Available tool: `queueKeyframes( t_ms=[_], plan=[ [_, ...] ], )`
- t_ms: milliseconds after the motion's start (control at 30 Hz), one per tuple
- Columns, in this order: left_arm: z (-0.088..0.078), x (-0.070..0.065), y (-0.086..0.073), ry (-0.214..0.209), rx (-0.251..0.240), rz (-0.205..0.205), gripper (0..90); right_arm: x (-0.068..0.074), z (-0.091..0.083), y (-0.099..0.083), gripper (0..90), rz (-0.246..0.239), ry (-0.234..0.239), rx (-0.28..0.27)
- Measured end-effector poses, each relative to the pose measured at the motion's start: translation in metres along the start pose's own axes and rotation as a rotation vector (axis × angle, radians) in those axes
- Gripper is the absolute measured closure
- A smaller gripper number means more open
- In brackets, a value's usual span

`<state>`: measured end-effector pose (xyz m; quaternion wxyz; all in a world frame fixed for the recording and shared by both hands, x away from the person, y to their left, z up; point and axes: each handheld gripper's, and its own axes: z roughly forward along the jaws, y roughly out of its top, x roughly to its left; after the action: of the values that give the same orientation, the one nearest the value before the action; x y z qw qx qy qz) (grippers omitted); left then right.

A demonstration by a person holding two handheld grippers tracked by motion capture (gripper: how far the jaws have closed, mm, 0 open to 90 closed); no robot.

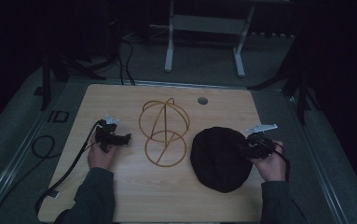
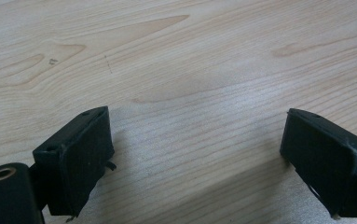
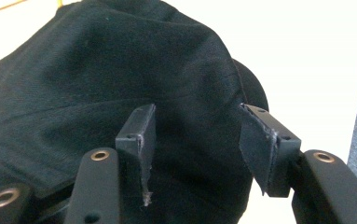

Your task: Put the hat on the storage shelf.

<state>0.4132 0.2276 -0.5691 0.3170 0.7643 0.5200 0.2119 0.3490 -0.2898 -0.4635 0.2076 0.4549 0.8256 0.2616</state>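
1. High view: the black hat [image 1: 220,158] lies flat on the right half of the surface [image 1: 120,186], and the wire stand [image 1: 163,132] rises at mid-surface, just left of it. The right tool [image 1: 250,145] sits at the hat's right edge and points left over the fabric, so it is much the nearer one. The left tool [image 1: 122,138] rests on the far side of the stand, well apart from the hat.
2. Left gripper view: the left tool [image 2: 195,154] stands wide open over bare wood with nothing between its jaws.
3. Right gripper view: the right tool [image 3: 195,130] is spread wide. The hat [image 3: 97,79] lies straight ahead and beneath it, and its rim runs between the jaws. The pads do not seem to press on the cloth, so I judge that nothing is held.
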Motion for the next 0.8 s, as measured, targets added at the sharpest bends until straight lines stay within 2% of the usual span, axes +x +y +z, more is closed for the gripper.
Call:
queueKeyframes(
  t_ms=[233, 500, 800],
  plan=[
    [0.0, 0.0, 0.0, 0.0, 0.0, 0.0, 8.8, -0.006, 0.009, 0.008, 46.1, 0.018, 0.013, 0.02],
    [0.0, 0.0, 0.0, 0.0, 0.002, 0.0, 8.8, -0.011, 0.019, 0.024, 45.5, 0.011, 0.008, 0.043],
    [0.0, 0.0, 0.0, 0.0, 0.002, 0.0, 8.7, -0.016, 0.034, 0.033, 45.2, -0.002, -0.003, 0.102]
  ],
)
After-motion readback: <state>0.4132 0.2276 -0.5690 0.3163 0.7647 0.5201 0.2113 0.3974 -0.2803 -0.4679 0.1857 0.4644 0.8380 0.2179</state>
